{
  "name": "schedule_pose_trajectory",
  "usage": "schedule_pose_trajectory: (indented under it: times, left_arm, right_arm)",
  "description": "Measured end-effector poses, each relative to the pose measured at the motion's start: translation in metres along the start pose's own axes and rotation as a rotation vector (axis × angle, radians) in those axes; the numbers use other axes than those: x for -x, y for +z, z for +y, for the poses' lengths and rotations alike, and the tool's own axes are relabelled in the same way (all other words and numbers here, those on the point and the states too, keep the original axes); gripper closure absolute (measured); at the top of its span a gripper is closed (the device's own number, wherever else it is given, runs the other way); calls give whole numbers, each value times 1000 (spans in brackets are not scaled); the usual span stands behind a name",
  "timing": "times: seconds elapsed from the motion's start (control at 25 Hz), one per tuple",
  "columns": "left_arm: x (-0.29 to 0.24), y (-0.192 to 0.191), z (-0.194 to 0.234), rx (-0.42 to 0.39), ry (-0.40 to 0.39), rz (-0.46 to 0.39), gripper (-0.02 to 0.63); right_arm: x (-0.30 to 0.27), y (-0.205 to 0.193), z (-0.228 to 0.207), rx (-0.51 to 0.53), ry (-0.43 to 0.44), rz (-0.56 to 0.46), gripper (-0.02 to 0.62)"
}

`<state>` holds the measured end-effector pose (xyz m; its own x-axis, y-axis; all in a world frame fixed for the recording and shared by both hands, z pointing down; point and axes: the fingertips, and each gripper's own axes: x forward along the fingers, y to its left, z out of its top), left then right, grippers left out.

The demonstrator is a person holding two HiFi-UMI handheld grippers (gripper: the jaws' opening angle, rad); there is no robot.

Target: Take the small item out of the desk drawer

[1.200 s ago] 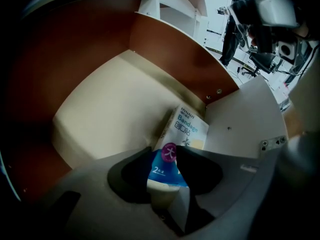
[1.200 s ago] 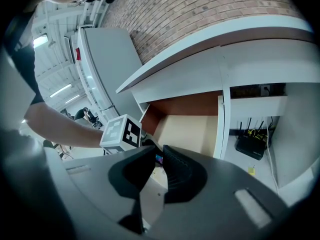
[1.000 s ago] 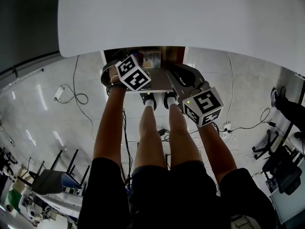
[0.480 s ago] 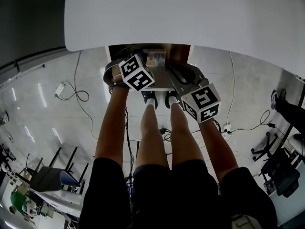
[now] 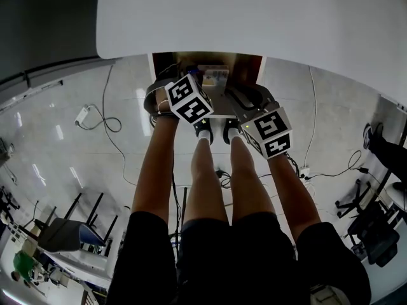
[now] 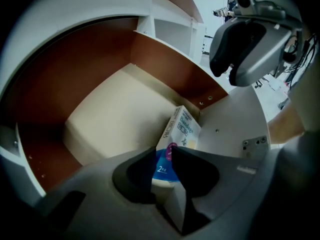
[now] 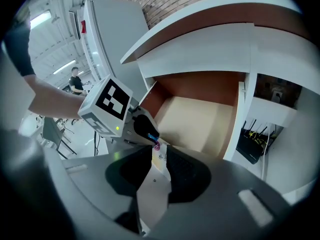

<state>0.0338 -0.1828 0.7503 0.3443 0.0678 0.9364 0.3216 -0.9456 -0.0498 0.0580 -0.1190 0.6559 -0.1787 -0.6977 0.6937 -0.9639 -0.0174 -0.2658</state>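
Note:
The desk drawer [image 5: 166, 61] stands pulled out under the white desktop, brown walls and pale floor [image 6: 115, 119]. A small white box with a blue end [image 6: 182, 129] lies against the drawer's white front panel [image 6: 230, 124]; the head view shows the box [image 5: 214, 75] too. My left gripper [image 6: 168, 156] reaches down into the drawer; its jaws have just been closing and now press on the box's blue end. My right gripper [image 7: 160, 150] sits at the front panel, whose top edge lies between its jaws; they have just been opening. Past them shows the box [image 7: 160, 159].
The white desktop [image 5: 254, 18] overhangs the drawer. The person's legs and feet [image 5: 203, 132] stand just below it. Cables [image 5: 95, 122] and a power strip lie on the glossy floor. A black device with wires [image 7: 252, 144] sits under the desk at right.
The right gripper has sunk a little at the drawer's front. The left gripper stays in the drawer at the box. More of the drawer's inside shows now.

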Motion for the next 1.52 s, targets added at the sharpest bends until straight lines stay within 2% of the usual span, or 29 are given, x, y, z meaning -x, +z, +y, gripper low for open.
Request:
schedule_pose_trajectory:
  times: [0.6,1.0,1.36,1.52]
  left_arm:
    - [13,-3,-8,0,28,-16,521]
    - [20,-7,-12,27,18,-35,531]
    - [25,-9,-20,15,6,-28,531]
    - [26,-10,-22,21,-1,-34,538]
  right_arm:
    - [-24,-1,-3,159,-4,110,468]
    - [-48,-5,-2,257,45,194,453]
    - [-62,-13,7,489,95,324,429]
    - [-69,-18,10,534,120,363,419]
